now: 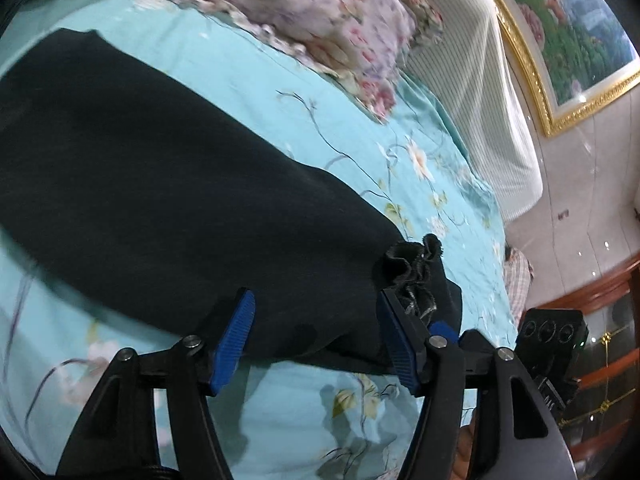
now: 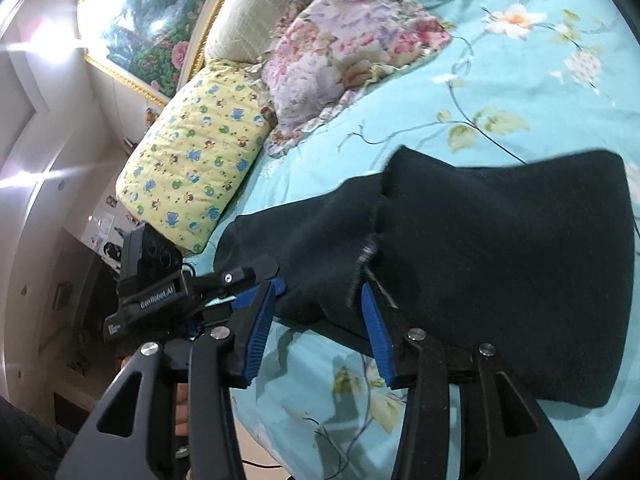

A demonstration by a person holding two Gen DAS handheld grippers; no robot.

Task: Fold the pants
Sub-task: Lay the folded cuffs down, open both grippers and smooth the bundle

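Black pants (image 1: 160,180) lie folded lengthwise on a teal flowered bed sheet (image 1: 300,400). In the left wrist view my left gripper (image 1: 316,296) stands open over their near end. Its blue pads are apart, with fabric lying loose under the gap and a bunched, frayed hem (image 1: 412,268) by the right finger. In the right wrist view the pants (image 2: 500,260) spread to the right. My right gripper (image 2: 316,288) is open over the same end, and cloth lies between its pads without being pressed. The two grippers sit close side by side.
A pink floral pillow (image 2: 340,60) and a yellow cartoon pillow (image 2: 192,160) lie near the padded headboard (image 2: 256,12), under a gold-framed painting (image 2: 140,20). The bed edge runs just below the grippers. Wooden furniture (image 1: 600,300) stands beyond the bed.
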